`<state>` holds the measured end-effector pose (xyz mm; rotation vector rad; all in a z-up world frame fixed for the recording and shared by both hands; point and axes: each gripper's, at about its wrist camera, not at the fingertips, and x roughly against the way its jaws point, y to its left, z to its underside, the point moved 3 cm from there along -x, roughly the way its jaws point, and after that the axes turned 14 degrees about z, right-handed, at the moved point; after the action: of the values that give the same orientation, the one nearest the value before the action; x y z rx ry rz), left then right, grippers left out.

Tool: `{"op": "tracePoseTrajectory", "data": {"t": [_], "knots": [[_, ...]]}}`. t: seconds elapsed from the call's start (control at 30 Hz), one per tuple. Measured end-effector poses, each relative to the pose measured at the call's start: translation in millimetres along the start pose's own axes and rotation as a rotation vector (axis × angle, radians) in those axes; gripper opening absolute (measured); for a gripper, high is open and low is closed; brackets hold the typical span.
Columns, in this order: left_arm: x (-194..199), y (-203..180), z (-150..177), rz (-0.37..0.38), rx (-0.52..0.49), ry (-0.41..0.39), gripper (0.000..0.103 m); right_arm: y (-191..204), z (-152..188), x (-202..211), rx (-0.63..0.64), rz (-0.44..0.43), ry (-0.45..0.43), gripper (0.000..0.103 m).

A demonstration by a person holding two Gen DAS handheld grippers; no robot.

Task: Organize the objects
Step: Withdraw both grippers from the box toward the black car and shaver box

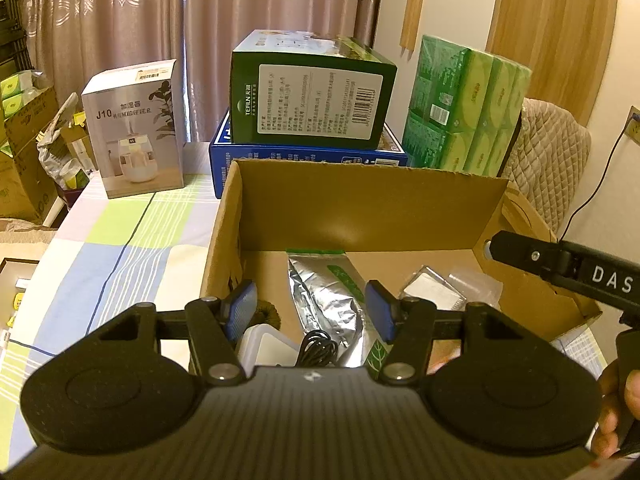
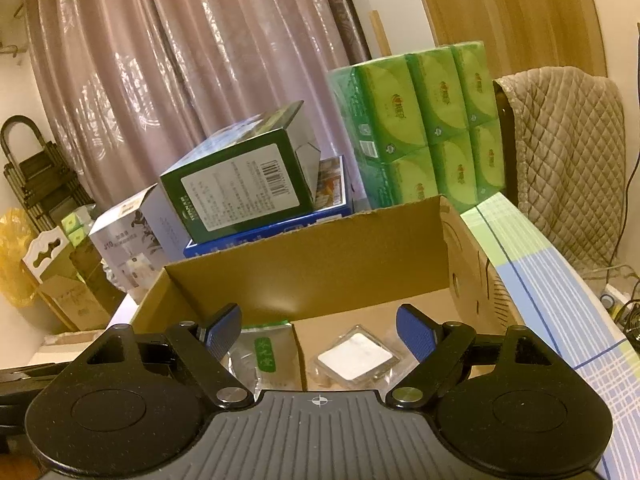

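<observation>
An open cardboard box (image 1: 360, 208) stands on the checked tablecloth. On its floor lie a silver foil pouch (image 1: 324, 292), a clear packet with a white square (image 1: 432, 292), a coiled black cable (image 1: 318, 350) and a white plastic container (image 1: 266, 346). My left gripper (image 1: 312, 310) hovers open over the box's near left part, above the pouch, with nothing between its pads. My right gripper (image 2: 320, 334) is open over the box, its pads apart and holding nothing. Below it lie the clear packet (image 2: 356, 358) and the pouch (image 2: 260, 356). One right finger (image 1: 520, 254) reaches over the box's right wall.
Behind the box a green carton (image 1: 312, 88) rests on a blue carton (image 1: 308, 156). A humidifier box (image 1: 136, 128) stands to the left and a green tissue pack (image 1: 468, 108) to the right. A quilt-covered chair (image 1: 548, 152) is at the far right. Cartons crowd the floor (image 1: 24, 152) on the left.
</observation>
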<state>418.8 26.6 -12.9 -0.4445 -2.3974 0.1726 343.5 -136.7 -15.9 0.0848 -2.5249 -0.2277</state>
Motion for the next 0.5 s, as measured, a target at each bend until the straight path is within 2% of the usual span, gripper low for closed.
{"op": "tracePoseTrajectory", "data": {"t": [0.5], "knots": [[-2.0,-0.3,0.8,-0.001,-0.004,0.003,0.055,0.5,0.1,0.5,0.007,0.002,-0.002,0.082]]}}
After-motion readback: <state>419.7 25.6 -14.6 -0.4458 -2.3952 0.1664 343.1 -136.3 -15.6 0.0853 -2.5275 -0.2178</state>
